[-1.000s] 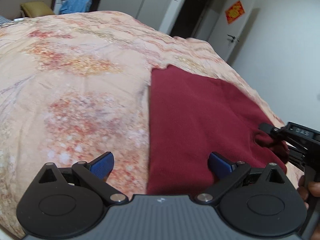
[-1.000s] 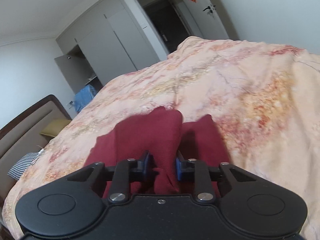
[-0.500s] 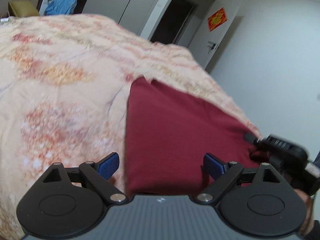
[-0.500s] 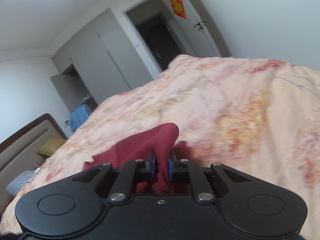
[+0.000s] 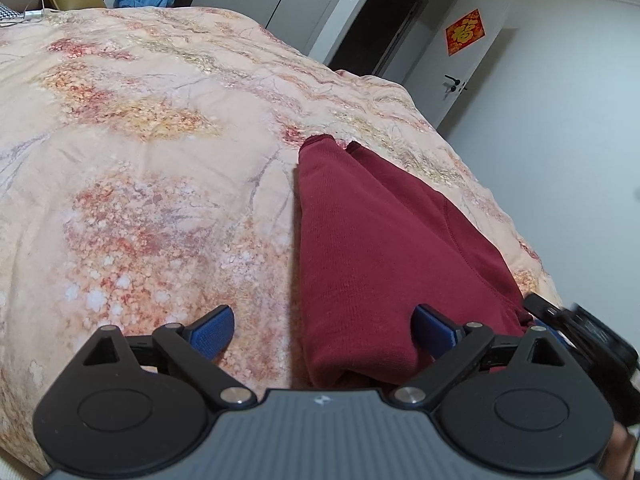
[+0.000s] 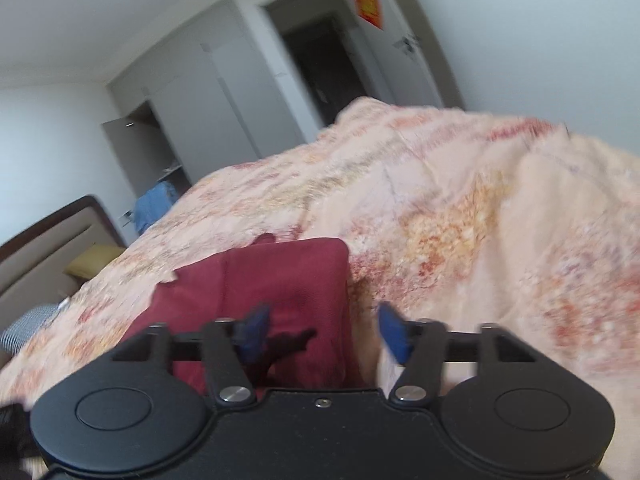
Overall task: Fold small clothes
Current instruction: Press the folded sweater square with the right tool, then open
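While the quilt (image 5: 160, 160) lies soft and rumpled under everything, any drag from my tools could ruck it and pull the fold askew. On it, near its right edge, lies the garment (image 5: 380, 248), dark red, doubled lengthwise, its two far tips not quite matched. That top layer looks loose; I judge it could slide or spring open as I draw away. My right gripper (image 6: 324, 330) is opening, its pads clear of the cloth, nothing held, though the fold's edge sits between them and could snag. My left gripper (image 5: 324, 330) stands wide, empty, straddling the garment's near left edge without pressing it.
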Motion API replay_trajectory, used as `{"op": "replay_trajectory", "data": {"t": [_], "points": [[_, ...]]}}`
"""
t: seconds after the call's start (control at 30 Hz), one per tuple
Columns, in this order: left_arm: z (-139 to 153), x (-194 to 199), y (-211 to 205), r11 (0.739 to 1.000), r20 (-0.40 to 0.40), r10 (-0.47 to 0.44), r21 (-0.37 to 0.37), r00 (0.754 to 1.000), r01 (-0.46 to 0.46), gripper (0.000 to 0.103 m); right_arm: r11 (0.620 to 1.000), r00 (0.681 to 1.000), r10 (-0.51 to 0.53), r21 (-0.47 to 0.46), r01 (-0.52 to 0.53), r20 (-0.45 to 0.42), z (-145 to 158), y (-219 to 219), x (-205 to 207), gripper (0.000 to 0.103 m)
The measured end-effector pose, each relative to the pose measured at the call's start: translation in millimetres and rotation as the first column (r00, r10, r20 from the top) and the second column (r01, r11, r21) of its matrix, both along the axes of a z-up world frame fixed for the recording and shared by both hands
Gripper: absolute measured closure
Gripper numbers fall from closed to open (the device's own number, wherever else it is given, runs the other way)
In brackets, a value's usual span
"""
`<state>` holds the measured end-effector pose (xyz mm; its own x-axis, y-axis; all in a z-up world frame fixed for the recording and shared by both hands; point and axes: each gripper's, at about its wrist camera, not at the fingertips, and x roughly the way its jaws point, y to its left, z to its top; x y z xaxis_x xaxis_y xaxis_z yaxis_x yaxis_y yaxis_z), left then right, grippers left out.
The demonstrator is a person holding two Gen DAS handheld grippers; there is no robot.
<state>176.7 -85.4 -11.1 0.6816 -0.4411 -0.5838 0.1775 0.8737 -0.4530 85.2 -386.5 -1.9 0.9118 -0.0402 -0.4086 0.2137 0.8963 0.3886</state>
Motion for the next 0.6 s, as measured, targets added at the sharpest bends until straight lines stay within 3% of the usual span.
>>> {"op": "replay_trajectory", "data": {"t": [0.13,0.3,0.47,0.5,0.53,0.6], "points": [[0.6,-2.1,1.3,1.000,-0.005,0.002,-0.007,1.000,-0.002,0.004,0.987,0.987,0.149,-0.069,-0.145,0.052,6.4,14.9,-37.8,0.003],[2.0,-5.0,1.8,1.000,-0.008,0.007,-0.004,1.000,-0.007,0.003,0.939,0.963,0.271,-0.220,-0.263,0.007,5.3,53.0,-57.6,0.004],[7.4,-10.0,2.7,1.000,-0.002,0.011,0.010,1.000,-0.011,0.003,0.897,0.943,0.329,-0.295,-0.328,-0.049,-4.3,84.6,-44.3,0.027],[8.7,-11.1,3.1,1.000,0.000,0.013,0.012,1.000,-0.013,0.003,0.893,0.941,0.333,-0.302,-0.334,-0.059,-5.9,89.0,-40.3,0.038],[9.7,-12.1,3.5,1.000,0.002,0.014,0.014,1.000,-0.014,0.003,0.887,0.939,0.337,-0.312,-0.340,-0.067,-7.0,92.8,-37.0,0.058],[11.6,-13.7,4.0,1.000,0.005,0.015,0.015,1.000,-0.015,0.003,0.874,0.934,0.347,-0.334,-0.353,-0.078,-7.6,98.6,-33.1,0.072]]}}
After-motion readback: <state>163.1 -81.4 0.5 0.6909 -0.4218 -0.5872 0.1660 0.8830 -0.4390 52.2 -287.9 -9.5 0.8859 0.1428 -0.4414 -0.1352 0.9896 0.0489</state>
